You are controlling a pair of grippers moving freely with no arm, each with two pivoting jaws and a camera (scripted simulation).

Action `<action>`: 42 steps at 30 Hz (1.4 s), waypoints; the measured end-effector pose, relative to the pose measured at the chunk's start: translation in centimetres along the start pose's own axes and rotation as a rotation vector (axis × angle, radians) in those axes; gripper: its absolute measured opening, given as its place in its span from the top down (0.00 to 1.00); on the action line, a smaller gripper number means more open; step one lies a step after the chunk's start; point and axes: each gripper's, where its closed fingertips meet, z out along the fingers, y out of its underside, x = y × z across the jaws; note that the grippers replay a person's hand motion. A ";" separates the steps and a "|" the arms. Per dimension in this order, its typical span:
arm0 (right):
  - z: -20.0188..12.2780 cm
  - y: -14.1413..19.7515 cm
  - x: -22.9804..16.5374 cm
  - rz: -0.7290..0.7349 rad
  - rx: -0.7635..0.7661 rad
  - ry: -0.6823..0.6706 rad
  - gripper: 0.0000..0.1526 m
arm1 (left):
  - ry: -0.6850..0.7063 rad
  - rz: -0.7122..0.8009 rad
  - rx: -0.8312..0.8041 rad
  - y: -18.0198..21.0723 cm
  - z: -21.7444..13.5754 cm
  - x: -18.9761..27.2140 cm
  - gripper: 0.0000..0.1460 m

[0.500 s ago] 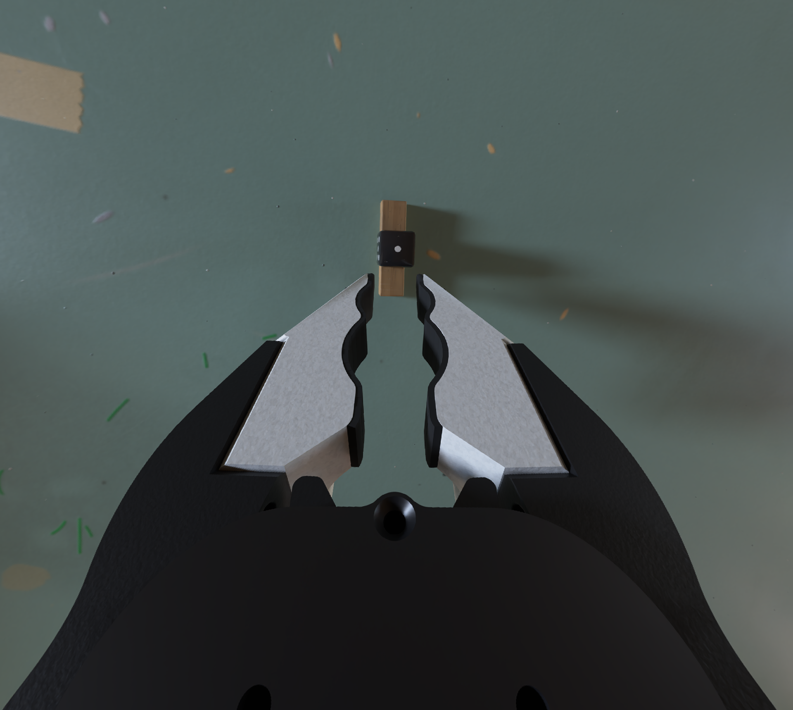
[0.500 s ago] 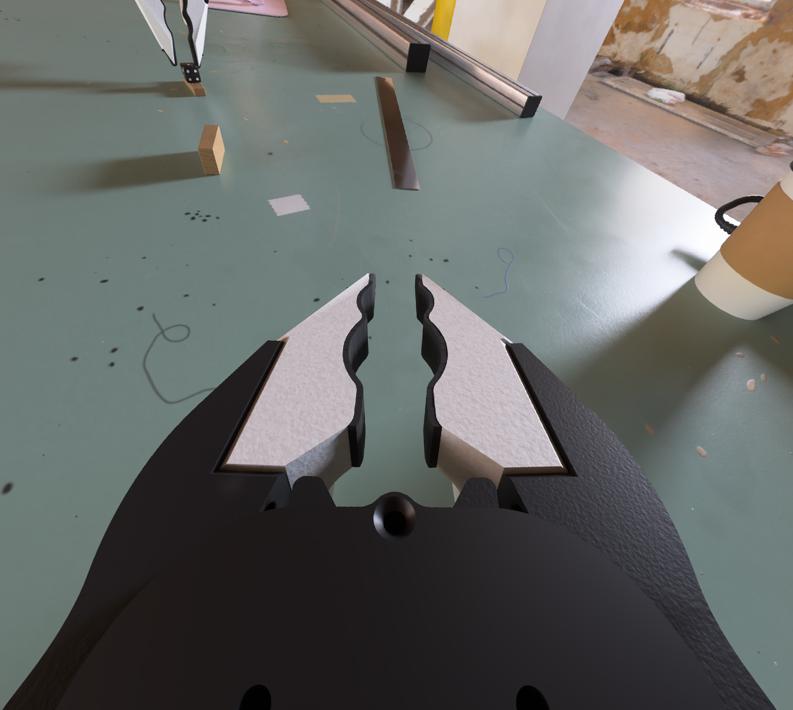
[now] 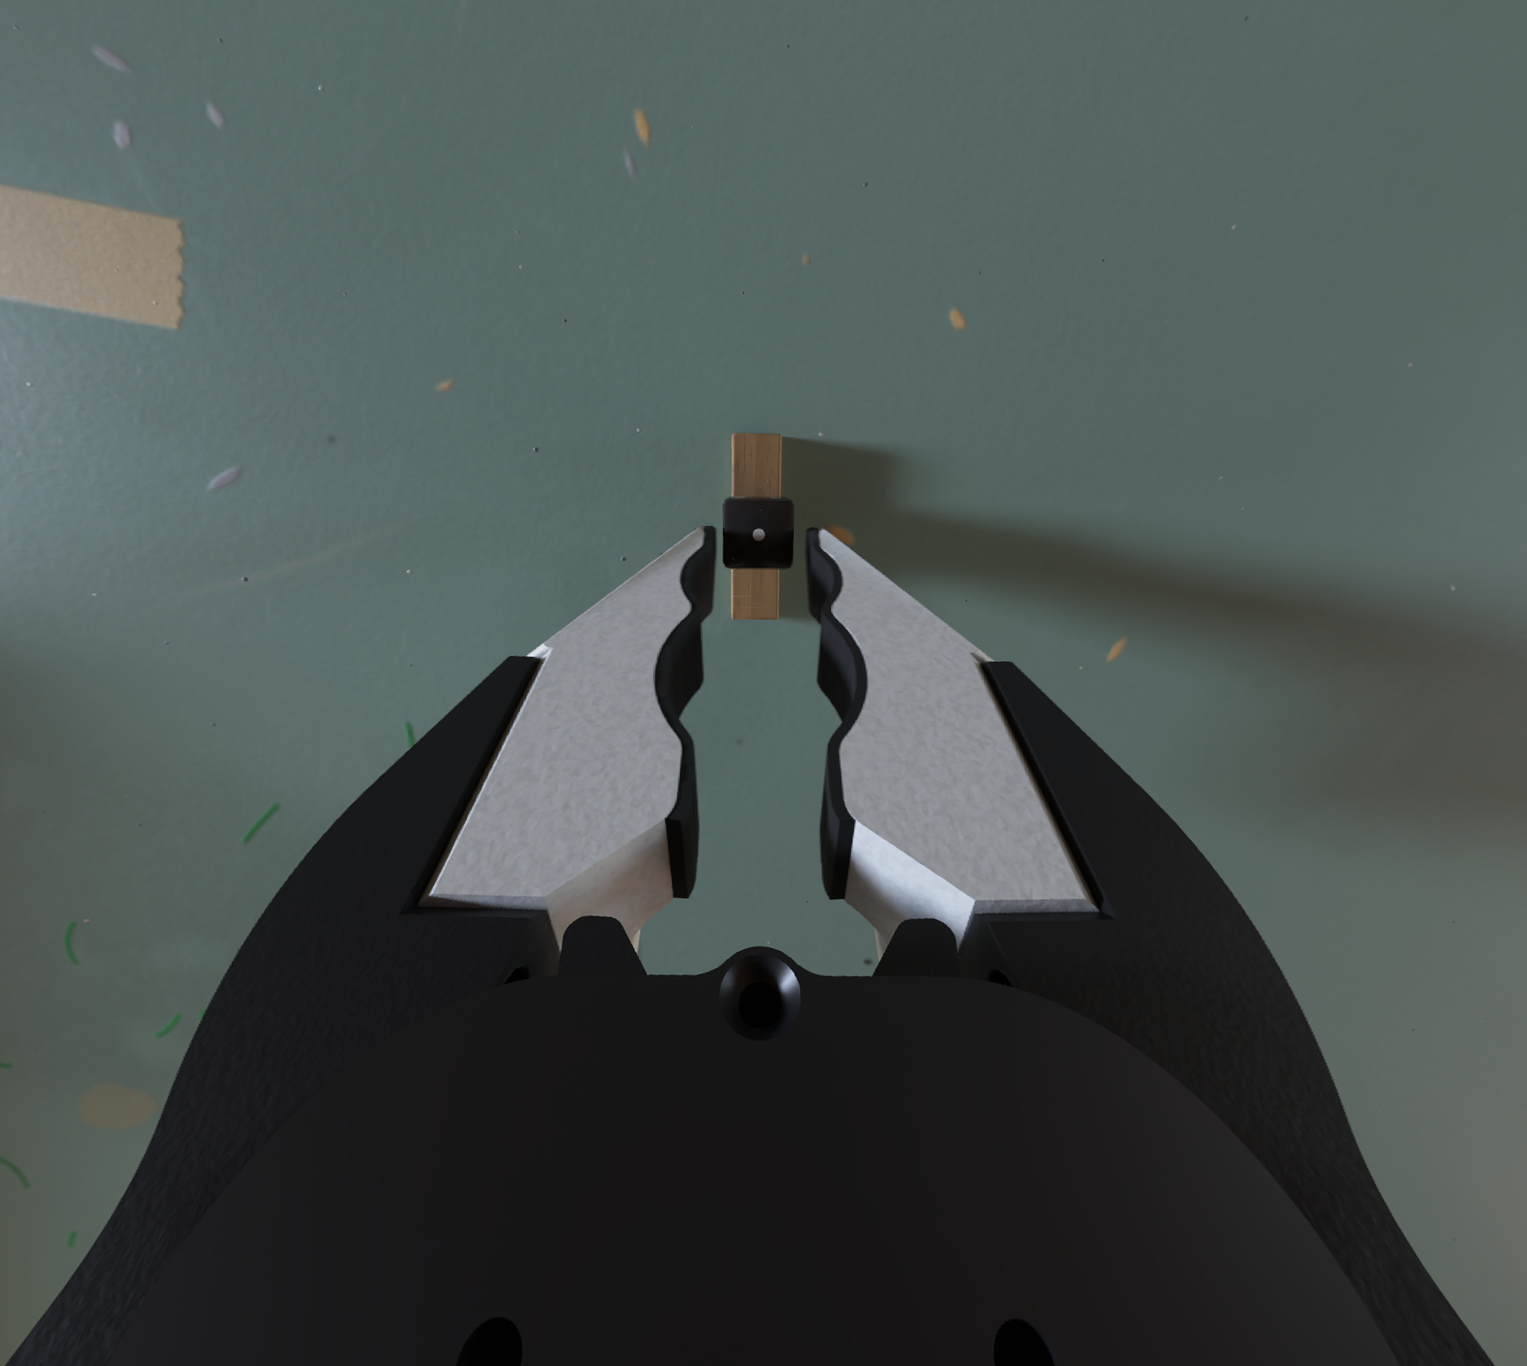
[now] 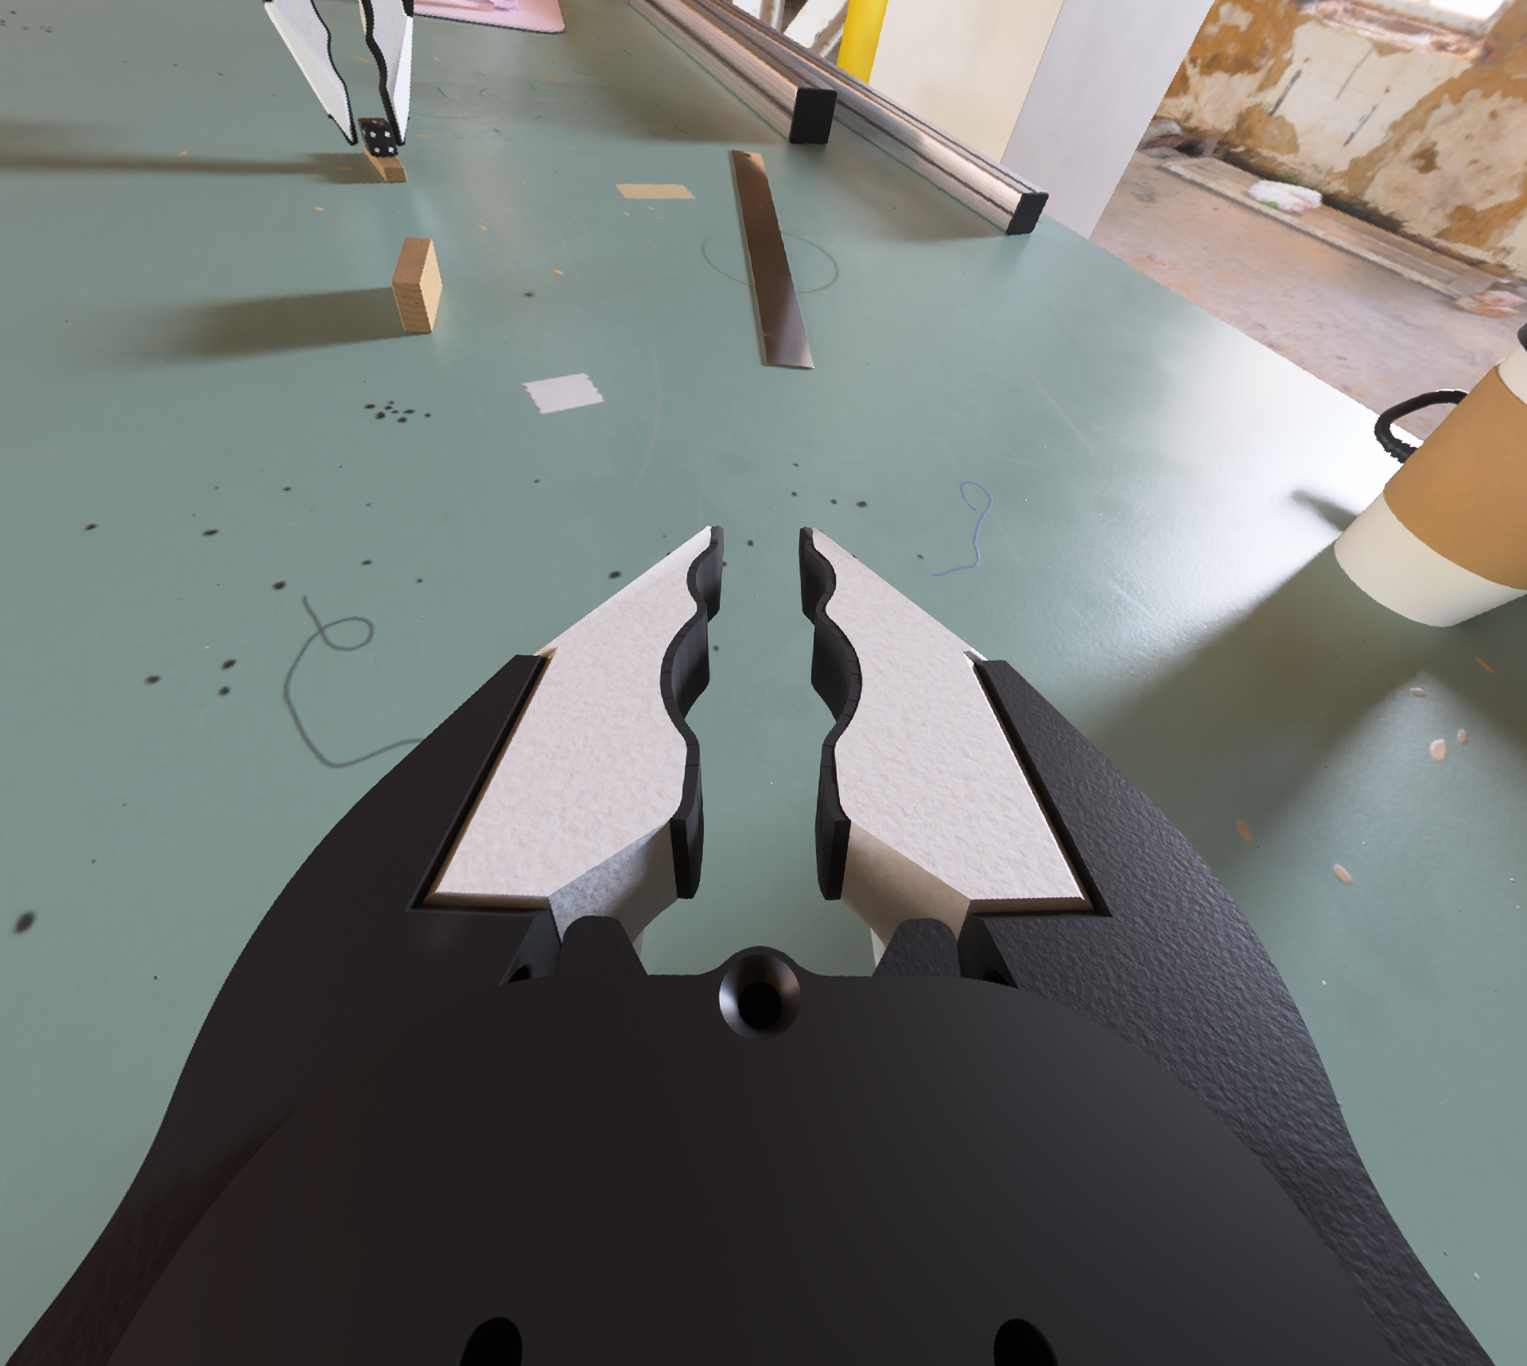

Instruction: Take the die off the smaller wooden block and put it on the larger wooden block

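A black die [image 3: 757, 533] sits on the smaller wooden block [image 3: 755, 465], a thin flat strip on the green table. My left gripper [image 3: 758, 540] points straight down, open, with its fingertips on either side of the die and small gaps showing. From the right wrist view the left gripper [image 4: 373, 138] straddles the die [image 4: 379, 136] on the smaller block [image 4: 385, 167]. The larger wooden block [image 4: 416, 285] stands upright nearer to me, apart from it. My right gripper [image 4: 760, 541] is open and empty, low over the table.
A metal strip [image 4: 770, 261] and long aluminium bars [image 4: 834, 87] lie at the centre right. A brown-and-white paper cup [image 4: 1454, 508] stands at the right edge. A pink lamp base [image 4: 496, 0] is at the back. Tape patches [image 4: 563, 391] lie on the table, one [image 3: 87, 256] left of the die.
My left gripper has come down toward the die, so its fingertips now flank the die instead of sitting short of it. The right gripper has not moved.
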 end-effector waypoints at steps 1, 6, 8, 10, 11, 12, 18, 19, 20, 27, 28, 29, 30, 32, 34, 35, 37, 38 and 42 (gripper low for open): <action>0.0 0.0 0.0 -0.002 0.000 0.000 0.88 | -0.008 0.005 -0.004 0.0 0.0 0.0 0.89; -0.1 -0.2 -0.1 -0.007 0.007 -0.003 0.88 | -0.030 0.057 -0.031 0.2 0.0 0.2 0.89; -0.2 -0.3 -0.2 -0.009 0.010 -0.006 0.88 | -0.030 0.053 -0.022 0.2 -0.1 0.2 0.89; -0.2 -0.4 -0.3 -0.011 0.015 -0.010 0.88 | -0.038 0.046 -0.018 0.3 -0.3 0.0 0.89; -0.2 -0.4 -0.3 -0.012 0.017 -0.012 0.88 | -0.041 0.042 -0.008 0.2 -0.7 -0.1 0.89; -0.2 -0.5 -0.4 -0.013 0.019 -0.015 0.88 | -0.051 0.041 0.009 -0.1 -1.2 -0.3 0.89; -0.1 -0.7 -0.8 -0.027 0.024 -0.029 0.88 | -0.214 0.089 0.023 -1.8 -6.7 -2.0 0.89; -0.1 -0.8 -0.8 -0.028 0.027 -0.031 0.88 | -0.239 0.103 0.034 -2.6 -7.9 -2.1 0.89; -0.1 -0.9 -0.9 -0.030 0.029 -0.033 0.88 | -0.258 0.121 0.049 -3.6 -8.9 -2.1 0.89; -0.1 -1.2 -1.4 -0.063 0.028 -0.038 0.88 | -0.196 0.317 0.099 -12.6 -7.8 0.5 0.89; -0.2 -1.2 -1.4 -0.067 0.029 -0.038 0.88 | -0.167 0.346 0.085 -13.6 -6.5 1.1 0.89; -0.2 -1.2 -1.5 -0.071 0.030 -0.038 0.88 | -0.135 0.368 0.069 -14.5 -5.2 1.6 0.89; -0.3 -1.3 -1.5 -0.075 0.030 -0.038 0.88 | -0.106 0.389 0.050 -15.3 -3.8 2.1 0.89; -0.4 -1.4 -1.6 -0.084 0.032 -0.038 0.88 | -0.055 0.430 -0.004 -16.1 -1.0 2.8 0.89; -0.5 -1.4 -1.7 -0.090 0.033 -0.041 0.88 | -0.027 0.466 -0.065 -16.2 1.4 3.1 0.89; -0.6 -1.4 -1.7 -0.092 0.034 -0.043 0.88 | -0.010 0.473 -0.077 -16.3 2.3 3.3 0.89; -0.7 -1.4 -1.8 -0.097 0.035 -0.048 0.88 | 0.012 0.464 -0.083 -16.4 3.7 3.4 0.89; -0.7 -1.5 -1.9 -0.099 0.037 -0.050 0.88 | 0.013 0.459 -0.090 -16.4 4.3 3.4 0.89; -0.9 -1.7 -2.2 -0.106 0.045 -0.061 0.88 | 0.019 0.423 -0.096 -16.0 5.3 3.0 0.79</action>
